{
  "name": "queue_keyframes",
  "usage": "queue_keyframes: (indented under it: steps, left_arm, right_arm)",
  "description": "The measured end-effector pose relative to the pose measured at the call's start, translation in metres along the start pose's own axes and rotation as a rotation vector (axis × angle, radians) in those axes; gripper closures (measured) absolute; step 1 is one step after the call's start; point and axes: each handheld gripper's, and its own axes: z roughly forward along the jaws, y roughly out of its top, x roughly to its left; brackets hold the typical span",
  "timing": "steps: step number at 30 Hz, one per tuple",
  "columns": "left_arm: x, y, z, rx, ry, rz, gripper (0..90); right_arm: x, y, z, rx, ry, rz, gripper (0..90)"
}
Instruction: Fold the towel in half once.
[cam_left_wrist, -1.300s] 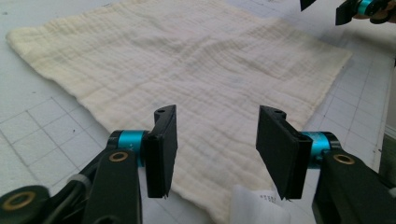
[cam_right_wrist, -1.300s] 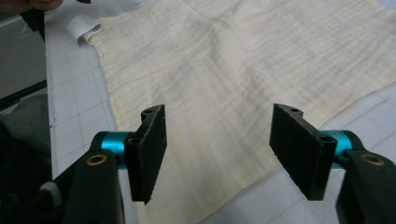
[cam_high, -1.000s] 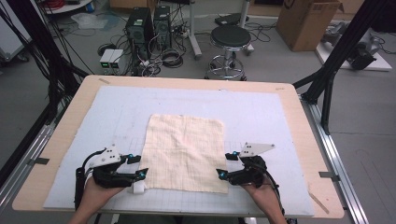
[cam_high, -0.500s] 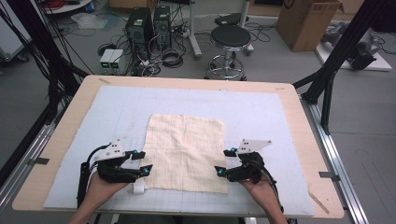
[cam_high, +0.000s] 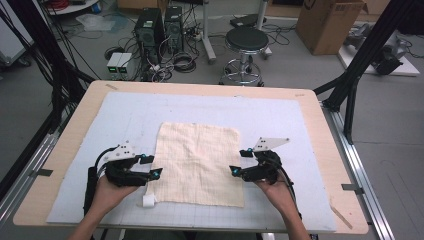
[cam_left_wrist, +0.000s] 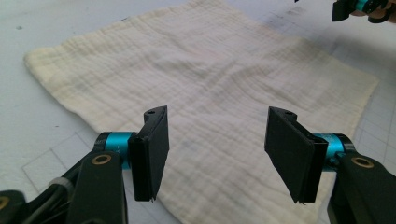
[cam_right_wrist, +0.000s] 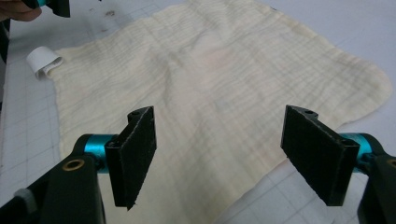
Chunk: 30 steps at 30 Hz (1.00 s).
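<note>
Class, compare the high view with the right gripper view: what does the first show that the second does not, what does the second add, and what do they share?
High view alone: the whole table, the stool and the cardboard box on the floor beyond, and both forearms.
Right gripper view alone: a close look along the right gripper, whose black jaws stand open above the cloth with nothing between them, and the cloth's crinkled weave.
Shared: the cream cloth lying flat, the white tag at its corner, and the gridded mat.
</note>
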Motion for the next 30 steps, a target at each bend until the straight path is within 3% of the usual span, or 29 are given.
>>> queue_keyframes:
  steps: [3,11,20,30]
  left_arm:
    - [0.003,0.006,0.0,-0.016,0.009,0.004,41.6]
    - [0.012,0.027,0.008,-0.004,0.02,0.017,41.4]
    - [0.024,0.048,0.012,-0.027,0.02,-0.006,41.4]
    - [0.046,0.072,0.022,-0.027,0.043,-0.034,41.5]
  right_arm:
    - [-0.003,0.003,0.0,-0.011,-0.007,-0.001,26.3]
    - [-0.01,0.018,-0.001,-0.011,-0.023,0.004,26.2]
    - [-0.02,0.041,0.001,-0.005,-0.034,-0.012,24.9]
    - [-0.039,0.062,0.009,0.002,-0.036,0.008,24.9]
